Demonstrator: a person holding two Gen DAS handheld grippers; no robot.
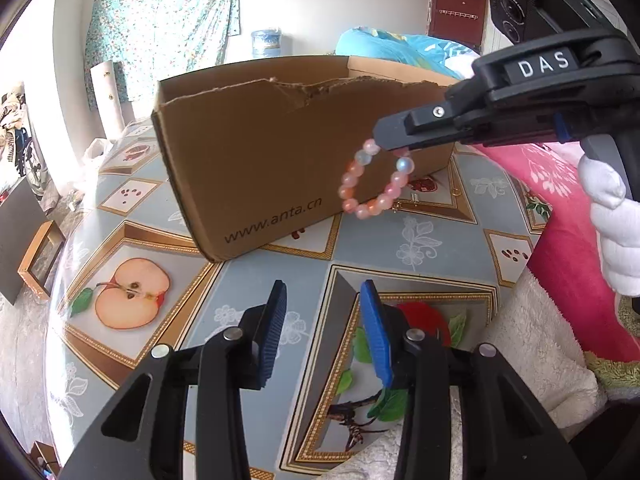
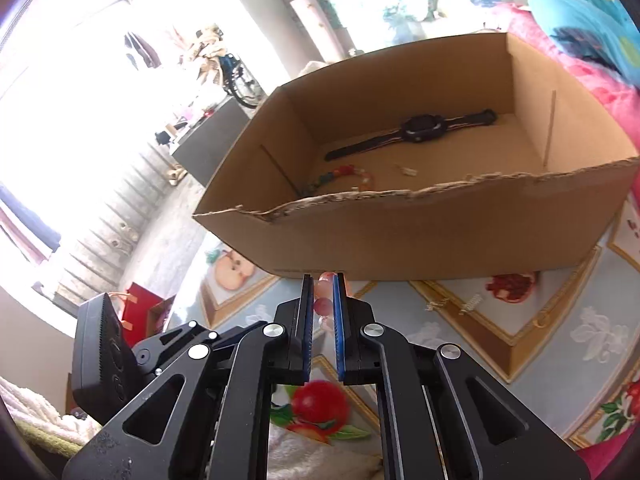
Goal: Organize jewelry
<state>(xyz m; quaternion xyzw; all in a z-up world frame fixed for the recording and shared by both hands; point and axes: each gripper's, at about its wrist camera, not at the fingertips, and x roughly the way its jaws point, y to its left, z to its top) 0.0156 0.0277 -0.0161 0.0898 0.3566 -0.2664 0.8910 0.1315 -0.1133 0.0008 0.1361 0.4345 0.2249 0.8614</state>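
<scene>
Right claw: jaws nearly closed, pinching the bracelet at its top bead; a few pink beads show between the pads in the right wrist view.
Bracelet: pink and pale beads, a closed loop hanging free below the tips, clear of the table, in front of the box's near wall.
Left claw: jaws part open, nothing between the pads; low over the table, nearer the person than the box.
Box: open top, torn near rim. It lies ahead of and above the right claw's line.
Inside box: watch lying lengthwise along the far wall; beaded string near the front left.
Key relation: loop sits outside and below the rim, so it likely must rise over that edge before release.
Nearer hand: right, already holding.
Glove: white, on the right handle.
</scene>
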